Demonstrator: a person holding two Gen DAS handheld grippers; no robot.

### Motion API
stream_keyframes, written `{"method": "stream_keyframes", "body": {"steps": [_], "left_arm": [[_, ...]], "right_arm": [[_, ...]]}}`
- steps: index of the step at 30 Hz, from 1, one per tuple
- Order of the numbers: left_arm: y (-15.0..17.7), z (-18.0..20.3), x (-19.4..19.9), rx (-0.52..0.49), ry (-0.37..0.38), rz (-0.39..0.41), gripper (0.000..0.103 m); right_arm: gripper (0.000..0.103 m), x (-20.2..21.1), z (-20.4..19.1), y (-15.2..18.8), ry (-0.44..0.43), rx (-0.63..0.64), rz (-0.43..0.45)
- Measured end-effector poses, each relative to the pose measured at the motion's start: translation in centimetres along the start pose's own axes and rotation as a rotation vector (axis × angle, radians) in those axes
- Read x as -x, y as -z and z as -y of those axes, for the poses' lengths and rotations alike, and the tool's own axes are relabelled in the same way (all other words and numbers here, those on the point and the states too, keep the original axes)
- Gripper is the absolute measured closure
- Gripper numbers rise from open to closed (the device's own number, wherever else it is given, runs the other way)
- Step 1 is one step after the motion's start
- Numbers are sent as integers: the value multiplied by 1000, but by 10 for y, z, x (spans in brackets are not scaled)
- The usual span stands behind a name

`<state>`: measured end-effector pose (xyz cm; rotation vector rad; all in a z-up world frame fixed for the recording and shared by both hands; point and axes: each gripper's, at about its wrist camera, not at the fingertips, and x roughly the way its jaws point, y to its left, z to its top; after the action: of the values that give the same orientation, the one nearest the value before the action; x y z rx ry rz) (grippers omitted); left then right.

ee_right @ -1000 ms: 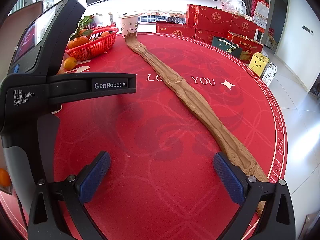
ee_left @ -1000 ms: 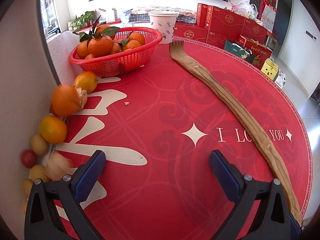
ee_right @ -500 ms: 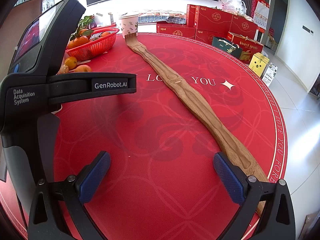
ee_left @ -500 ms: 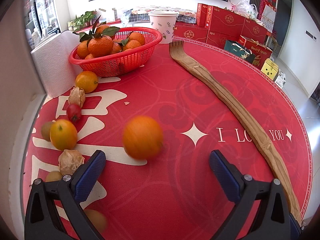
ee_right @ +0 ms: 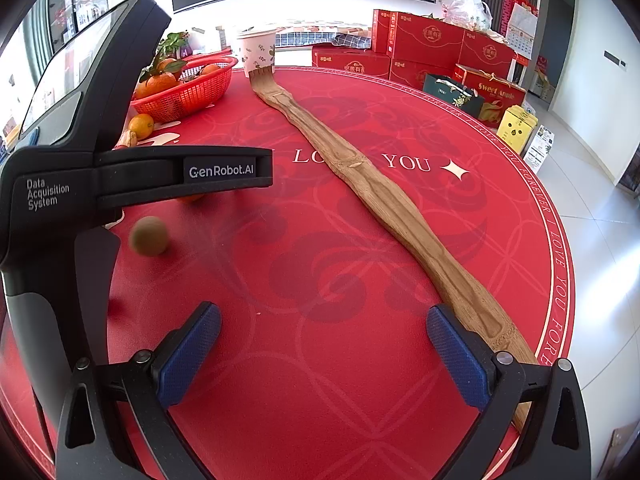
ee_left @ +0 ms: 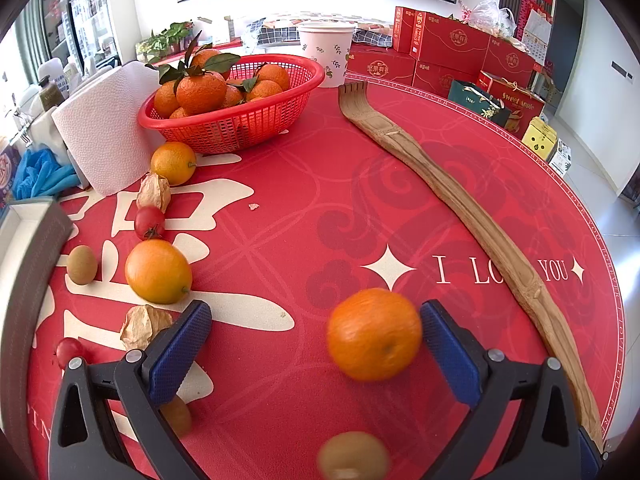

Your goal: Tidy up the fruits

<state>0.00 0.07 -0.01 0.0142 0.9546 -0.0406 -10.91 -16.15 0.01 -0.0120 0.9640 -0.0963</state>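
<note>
Red mesh basket (ee_left: 256,120) sits at the far left of the bench (ee_left: 320,208), holding approx 7 leafy mandarins (ee_left: 201,92); right-wrist view shows the same basket (ee_right: 188,88) w/ fruit heaped inside. White paper cup w/ leaf print (ee_left: 326,54) stands just behind it; contents can't be seen. Paper towel roll (ee_left: 104,128) stands left of the basket.

Loose fruit on the bench, left side: 1 orange (ee_left: 173,163) just in front of the basket, husked physalis (ee_left: 154,192), cherry tomato (ee_left: 149,222), bigger orange (ee_left: 158,271), small kiwi (ee_left: 81,265), 2nd physalis (ee_left: 142,326), 2nd tomato (ee_left: 69,351). A blurred orange (ee_left: 374,334) lies between the fingers of the left hand-held gripper (ee_left: 316,354), close to the right pad; contact can't be confirmed. A blurred brown fruit (ee_left: 354,458) shows at the bottom edge.

Left hand-held gripper is spread wide, clamping nothing. Right hand-held gripper (ee_right: 324,354) also spread wide, empty, over bare cloth. A brown round fruit (ee_right: 149,236) lies left of it, under the left unit's body.

Long wooden back scratcher (ee_left: 460,204) runs diagonally across the bench.

Writing: cloth reads "I LO.. YOU", rim text "LOVE YOU FOREVER"; left unit's body reads "GenRobot.AI" and "Data Acquisition System"; 1 red gift box (ee_left: 516,100) reads "Sweet Apple"
</note>
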Motion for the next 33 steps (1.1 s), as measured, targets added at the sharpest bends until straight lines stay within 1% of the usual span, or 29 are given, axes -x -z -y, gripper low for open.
{"method": "stream_keyframes", "body": {"steps": [33], "left_arm": [[0, 0, 0, 0, 0, 0, 0]], "right_arm": [[0, 0, 0, 1, -4, 6, 5]]}}
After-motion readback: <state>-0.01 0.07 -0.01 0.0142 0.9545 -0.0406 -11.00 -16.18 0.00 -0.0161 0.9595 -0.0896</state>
